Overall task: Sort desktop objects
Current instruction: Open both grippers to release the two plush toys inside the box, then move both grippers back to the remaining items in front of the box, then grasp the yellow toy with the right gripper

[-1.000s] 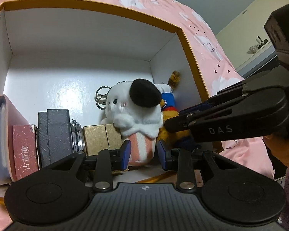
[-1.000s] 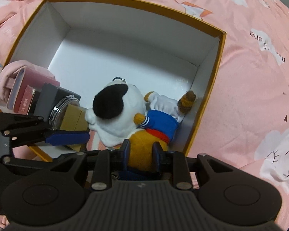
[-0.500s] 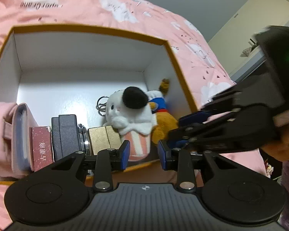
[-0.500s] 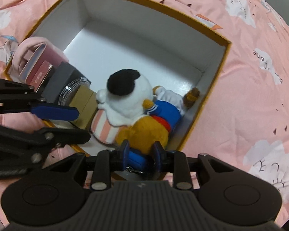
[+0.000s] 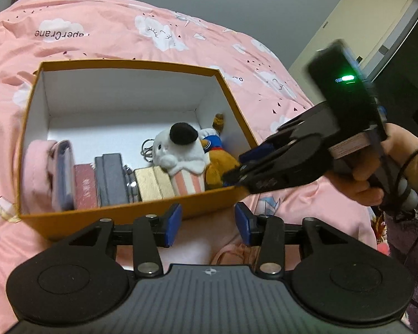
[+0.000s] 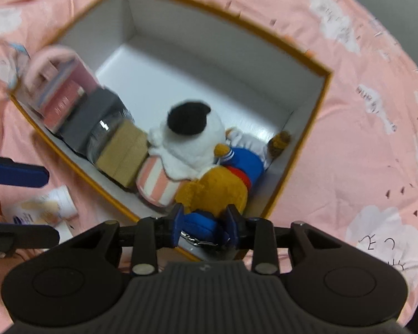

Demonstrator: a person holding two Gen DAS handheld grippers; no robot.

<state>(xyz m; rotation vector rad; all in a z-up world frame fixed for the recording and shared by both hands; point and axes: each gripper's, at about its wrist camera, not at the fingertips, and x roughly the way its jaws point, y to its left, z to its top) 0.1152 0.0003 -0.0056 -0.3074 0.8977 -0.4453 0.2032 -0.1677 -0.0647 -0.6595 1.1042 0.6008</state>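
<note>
We are mid-release: orange-rimmed white cardboard box (image 5: 142, 64) packed; orange plush w/ blue shirt (image 6: 223, 183) lies in its corner. Right gripper (image 6: 204, 222) jaws opening, plush's blue foot between them; left gripper (image 5: 207, 222) outside box, opening on nothing. Next, probably: lift clear w/o snagging plush.

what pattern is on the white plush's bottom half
Pink and white stripes, clearest in the right wrist view.
</note>
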